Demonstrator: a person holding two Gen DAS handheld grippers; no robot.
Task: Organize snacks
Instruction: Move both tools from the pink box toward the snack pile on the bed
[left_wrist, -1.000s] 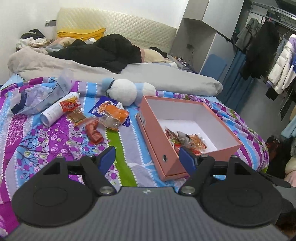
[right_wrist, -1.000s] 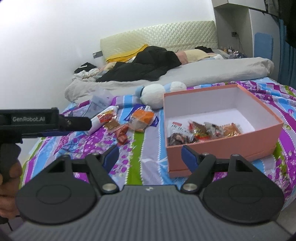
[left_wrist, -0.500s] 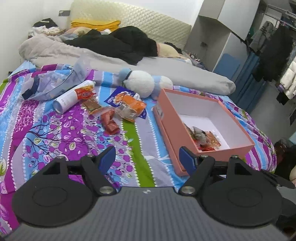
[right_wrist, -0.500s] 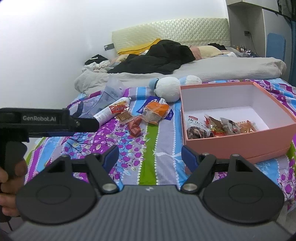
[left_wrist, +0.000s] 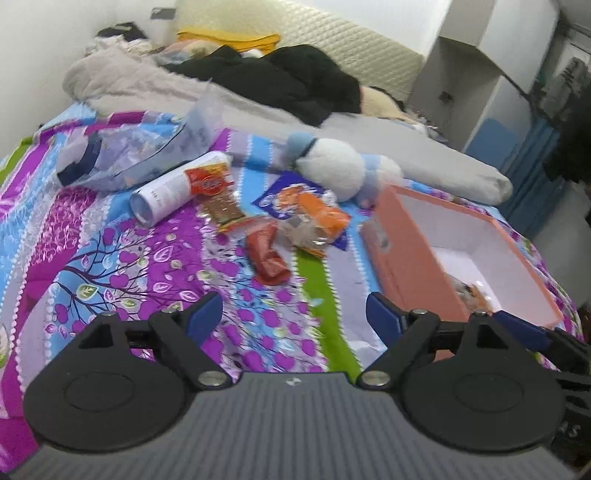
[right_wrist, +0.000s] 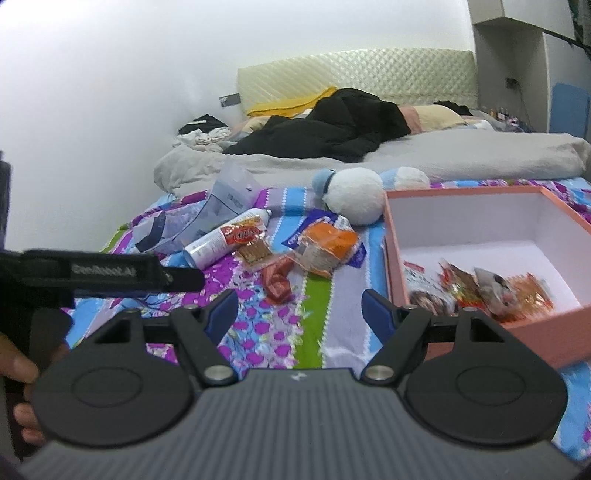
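Observation:
A pink open box (left_wrist: 410, 254) (right_wrist: 391, 236) lies on the bedspread at the right, with several snack packets (right_wrist: 480, 291) inside. Loose snacks lie left of it: a red packet (left_wrist: 266, 254) (right_wrist: 277, 280), an orange bag (left_wrist: 314, 221) (right_wrist: 325, 243), a brown bar (left_wrist: 223, 212) (right_wrist: 255, 251) and a white tube (left_wrist: 177, 188) (right_wrist: 225, 240). My left gripper (left_wrist: 293, 314) is open and empty, short of the red packet. My right gripper (right_wrist: 299, 308) is open and empty, just short of the same packet.
A white and blue plush toy (left_wrist: 336, 170) (right_wrist: 354, 195) lies behind the snacks. A clear plastic bag (left_wrist: 129, 155) (right_wrist: 207, 218) lies at the left. Grey bedding and black clothes (right_wrist: 332, 125) fill the far bed. The left gripper's body (right_wrist: 92, 273) shows at the left of the right wrist view.
Both grippers have moved left and closer to the loose snacks, which now sit nearer the middle of both views. The box has shifted right in view. Jaws stay open.

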